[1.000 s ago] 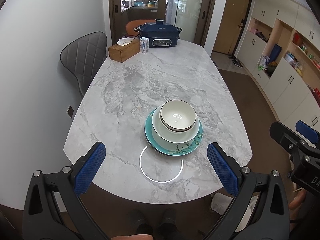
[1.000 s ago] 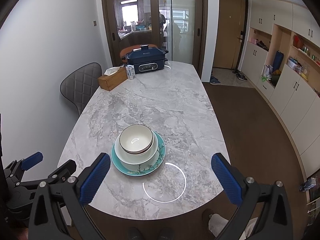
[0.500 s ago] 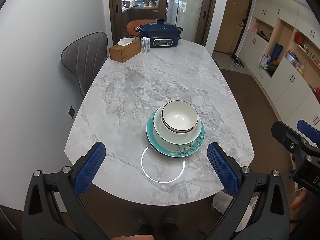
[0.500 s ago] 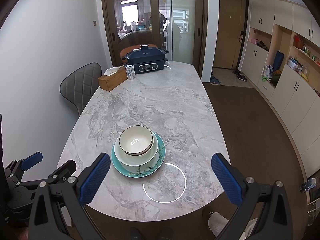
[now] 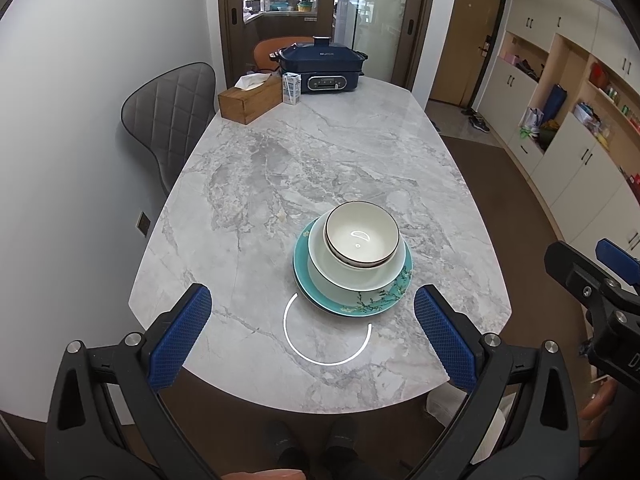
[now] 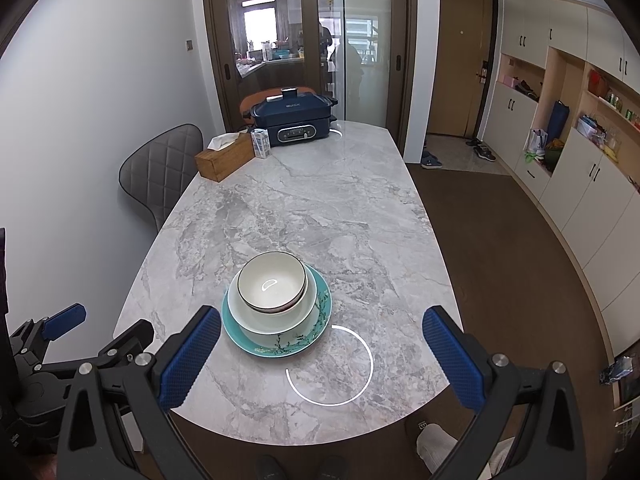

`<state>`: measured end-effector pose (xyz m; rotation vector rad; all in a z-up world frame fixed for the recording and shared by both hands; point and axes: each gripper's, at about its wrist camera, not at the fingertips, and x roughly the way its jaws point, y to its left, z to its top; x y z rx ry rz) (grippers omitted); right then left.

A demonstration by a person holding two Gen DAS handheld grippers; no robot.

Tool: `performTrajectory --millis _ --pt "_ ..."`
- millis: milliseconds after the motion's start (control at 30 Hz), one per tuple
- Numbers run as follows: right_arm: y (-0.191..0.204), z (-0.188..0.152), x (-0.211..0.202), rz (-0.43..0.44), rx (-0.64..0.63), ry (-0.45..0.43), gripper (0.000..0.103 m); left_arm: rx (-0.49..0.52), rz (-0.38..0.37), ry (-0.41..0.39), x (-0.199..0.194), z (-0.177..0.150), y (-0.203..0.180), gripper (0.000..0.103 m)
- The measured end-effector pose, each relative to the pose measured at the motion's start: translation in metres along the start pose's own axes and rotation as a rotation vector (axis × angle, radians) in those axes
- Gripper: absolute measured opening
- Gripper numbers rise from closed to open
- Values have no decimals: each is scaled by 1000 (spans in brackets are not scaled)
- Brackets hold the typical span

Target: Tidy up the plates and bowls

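- Left wrist view: the left gripper (image 5: pixel 312 334) hangs above the near edge of the marble bench (image 5: pixel 320 152), its blue-padded fingers (image 5: pixel 180 336) spread wide with nothing between them.
- A stack sits on the bench near that edge: a teal plate with a blossom pattern (image 5: pixel 356 302) at the bottom, a pale bowl (image 5: pixel 360 276) on it, and a smaller white bowl with a dark rim (image 5: pixel 362 234) nested on top, shifted toward the far right side.
- A white ring of reflected light (image 5: pixel 326 330) lies on the bench just in front of the plate, partly hidden by it.
- At the far end stand a dark blue electric cooker (image 5: pixel 322 66), a small carton (image 5: pixel 292 88) and a wooden tissue box (image 5: pixel 250 100); a grey quilted chair (image 5: pixel 172 120) stands at the left side.
- The right gripper (image 5: pixel 596 280) shows at the right edge, off the bench.
- Right wrist view: the right gripper (image 6: pixel 322 354) is held above the near edge too, fingers (image 6: pixel 450 364) wide apart and empty.
- The same stack lies just left of centre: teal plate (image 6: pixel 320 320), pale bowl (image 6: pixel 276 322), dark-rimmed bowl (image 6: pixel 272 282).
- The left finger pad overlaps the plate's near left rim in this view; I cannot tell whether they touch.
- The left gripper (image 6: pixel 80 332) appears low at left, beside the bench, its fingers apart.
- A person's shoes (image 6: pixel 300 468) show under the bench edge.
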<state>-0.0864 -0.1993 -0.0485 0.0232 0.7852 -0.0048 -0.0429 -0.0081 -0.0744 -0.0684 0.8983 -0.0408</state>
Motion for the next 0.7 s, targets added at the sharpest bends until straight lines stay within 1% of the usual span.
performTrajectory --millis 133,433,567,700 --pt "-1 2 0 6 -1 4 103 6 -3 3 5 3 3 102" --pt "-2 3 2 9 -1 4 103 22 24 -15 14 5 11 103" --pt "-2 3 4 11 -1 9 103 16 8 -10 18 7 17 103" --pt "1 3 5 15 -3 15 103 18 10 -15 19 8 19 103"
